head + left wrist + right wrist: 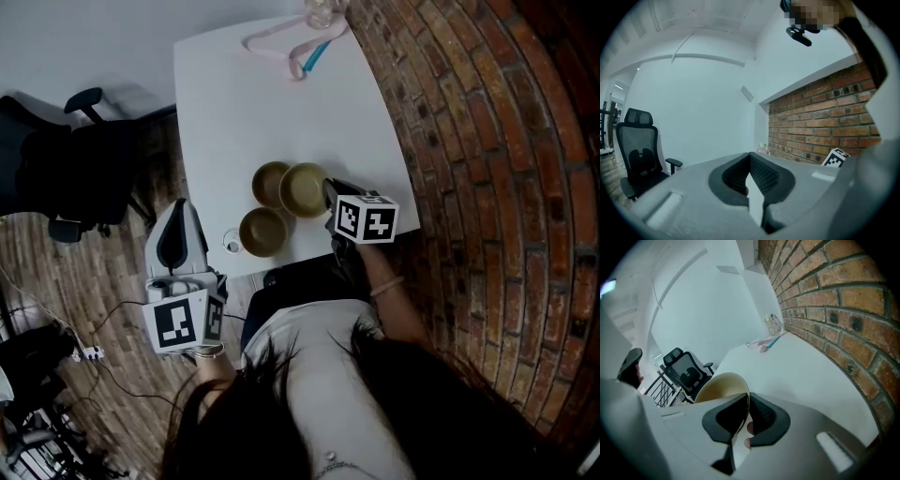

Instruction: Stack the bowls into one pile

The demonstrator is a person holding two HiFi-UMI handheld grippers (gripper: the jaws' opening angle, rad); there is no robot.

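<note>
Right tool (747,405) pinches the rim of the gripped bowl (305,189), tilted, likely for stacking. Far bowl (268,181) and near bowl (262,232) sit just left of it on the surface (281,94). Left tool (750,160) closed, empty, idle off to the side.

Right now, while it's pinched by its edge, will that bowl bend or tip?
The bowl is probably stiff: its thin rim shows no bend in the right gripper. Held by one edge only, it may tilt. It looks smooth, so it might slip.
</note>
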